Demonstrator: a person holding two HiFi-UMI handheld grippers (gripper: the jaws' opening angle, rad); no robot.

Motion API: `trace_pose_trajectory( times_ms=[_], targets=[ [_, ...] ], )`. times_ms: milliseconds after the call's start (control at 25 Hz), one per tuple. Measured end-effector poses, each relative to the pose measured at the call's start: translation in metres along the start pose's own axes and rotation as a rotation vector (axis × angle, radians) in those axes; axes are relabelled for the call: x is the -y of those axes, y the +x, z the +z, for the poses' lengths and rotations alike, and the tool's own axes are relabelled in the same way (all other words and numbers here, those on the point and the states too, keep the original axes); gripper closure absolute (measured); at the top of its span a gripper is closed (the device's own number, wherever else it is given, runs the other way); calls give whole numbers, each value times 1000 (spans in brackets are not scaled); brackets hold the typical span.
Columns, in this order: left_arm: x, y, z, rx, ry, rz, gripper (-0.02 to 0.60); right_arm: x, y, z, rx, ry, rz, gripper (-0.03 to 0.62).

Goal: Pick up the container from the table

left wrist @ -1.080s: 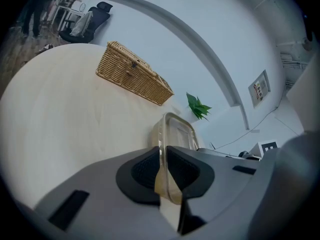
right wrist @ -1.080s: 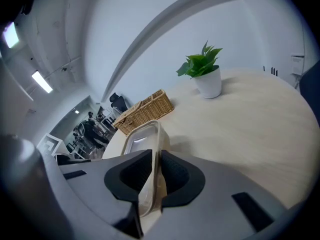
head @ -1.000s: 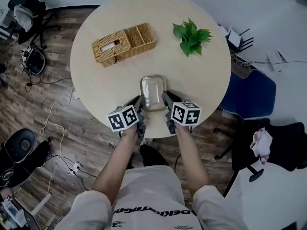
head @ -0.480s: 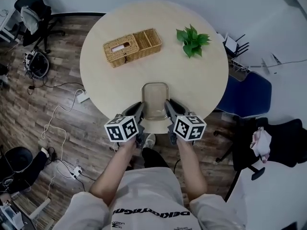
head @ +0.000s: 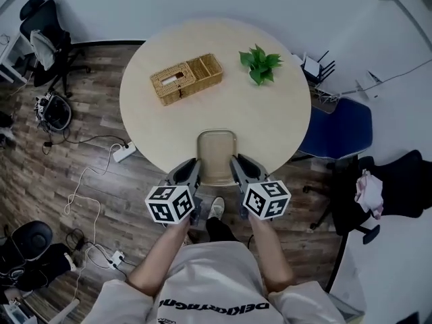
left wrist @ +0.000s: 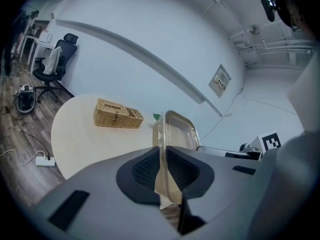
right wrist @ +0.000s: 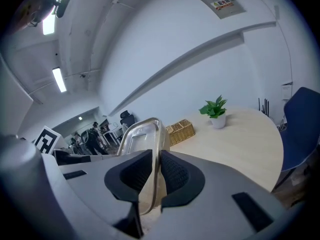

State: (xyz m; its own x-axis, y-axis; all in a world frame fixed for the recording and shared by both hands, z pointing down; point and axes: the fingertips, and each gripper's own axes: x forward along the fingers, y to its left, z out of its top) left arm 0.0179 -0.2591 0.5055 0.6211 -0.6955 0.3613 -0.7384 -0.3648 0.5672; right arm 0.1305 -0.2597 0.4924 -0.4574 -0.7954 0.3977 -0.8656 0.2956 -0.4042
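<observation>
The container [head: 217, 155] is a clear rectangular plastic tub, held up in the air between both grippers above the near edge of the round table [head: 155, 120]. My left gripper [head: 197, 167] is shut on its left rim, and my right gripper [head: 234, 165] is shut on its right rim. In the left gripper view the container's wall [left wrist: 175, 129] passes edge-on between the black pads [left wrist: 145, 170]. The right gripper view shows the same on the other side, the container's rim [right wrist: 145, 129] clamped between the pads [right wrist: 175, 176].
A wicker basket [head: 186, 78] with two compartments lies on the table's far left. A small potted plant [head: 260, 65] stands at the far right. A blue chair [head: 337, 128] is beside the table on the right. Cables and a power strip [head: 123, 153] lie on the wooden floor at left.
Both grippers have risen and drawn back toward me with the container, lifting it off the table. The table now looks smaller and farther below.
</observation>
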Motion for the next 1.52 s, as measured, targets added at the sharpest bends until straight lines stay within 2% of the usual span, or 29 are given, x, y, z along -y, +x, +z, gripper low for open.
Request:
trace_pose_trajectory(
  times_ms=[200,720,1080,1320,1520],
  targets=[
    [22,-46,3,25,44,-19,528,-36,-40,2,34,-22,-13,511],
    [65,-120,13,96,201,-103,528,-97,-114,8,191,-115,-116,510],
    [75,-152,10,126,301,-110,528,-123,-140,0,245,-166,-161,510],
    [82,-162,4,120,357,-117,528,-129,-154,-11,274,-133,-199,510],
    [88,-168,0,141,393,-124,528,-131,-164,-13,291,-162,-218,510]
  ],
)
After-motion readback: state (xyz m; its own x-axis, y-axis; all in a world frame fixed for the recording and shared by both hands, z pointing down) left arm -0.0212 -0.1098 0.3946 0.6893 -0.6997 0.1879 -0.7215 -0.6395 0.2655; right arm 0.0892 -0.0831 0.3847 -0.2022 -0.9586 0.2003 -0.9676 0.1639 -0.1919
